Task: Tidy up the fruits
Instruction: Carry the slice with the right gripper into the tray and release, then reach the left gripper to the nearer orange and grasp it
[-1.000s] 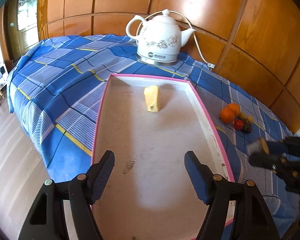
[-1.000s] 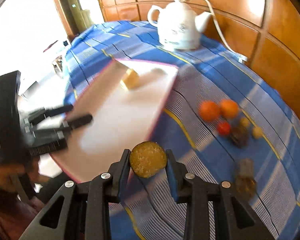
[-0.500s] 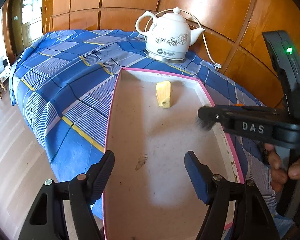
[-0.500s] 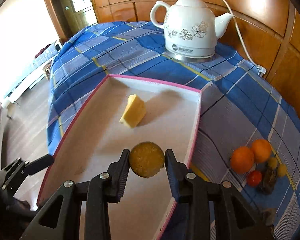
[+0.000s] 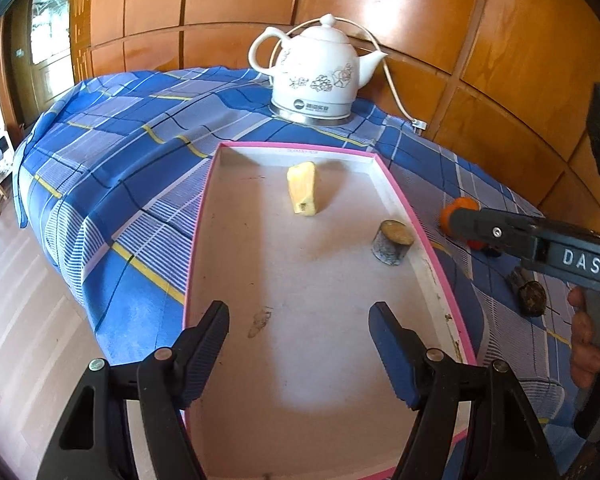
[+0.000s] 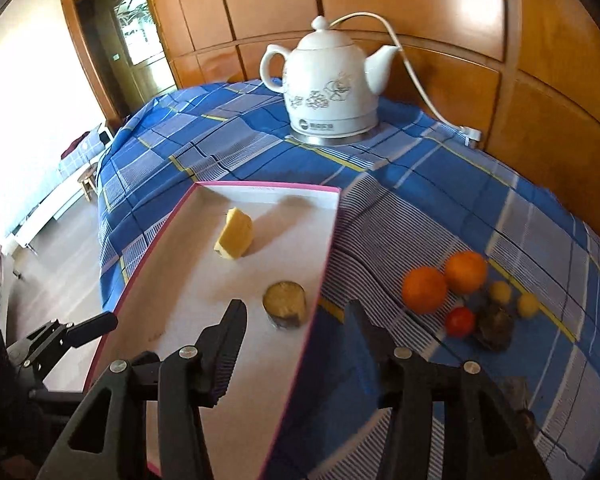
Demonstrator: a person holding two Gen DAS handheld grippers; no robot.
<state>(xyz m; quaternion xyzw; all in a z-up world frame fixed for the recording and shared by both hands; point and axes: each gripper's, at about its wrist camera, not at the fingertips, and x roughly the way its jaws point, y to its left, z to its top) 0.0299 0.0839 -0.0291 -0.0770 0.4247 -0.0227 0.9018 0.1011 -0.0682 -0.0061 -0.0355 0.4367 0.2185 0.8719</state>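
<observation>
A pink-rimmed white tray (image 5: 196,240) lies on the blue checked cloth. In it are a yellow fruit wedge (image 5: 303,192) and a round cut fruit piece (image 5: 392,242) with dark skin, standing upright by the right rim. My left gripper (image 5: 300,320) hovers open and empty over the tray's near end. In the right wrist view my right gripper (image 6: 296,306) is just behind the round piece (image 6: 285,305). Its jaws are opening, and the pads stand clear of the piece on both sides. One of its fingers (image 5: 480,220) crosses the left wrist view at the right, with a hand on the handle.
On the cloth right of the tray lie two oranges (image 6: 424,290), a small red fruit (image 6: 459,321), two small yellow fruits (image 6: 500,292) and dark pieces (image 6: 494,326). A white kettle (image 6: 332,92) with its cord stands at the back by the wood-panelled wall. The table drops to the floor at left.
My right gripper carried the round piece from over the cloth to the tray, let it go by the right rim and drew back. The left gripper stayed open and barely moved.
</observation>
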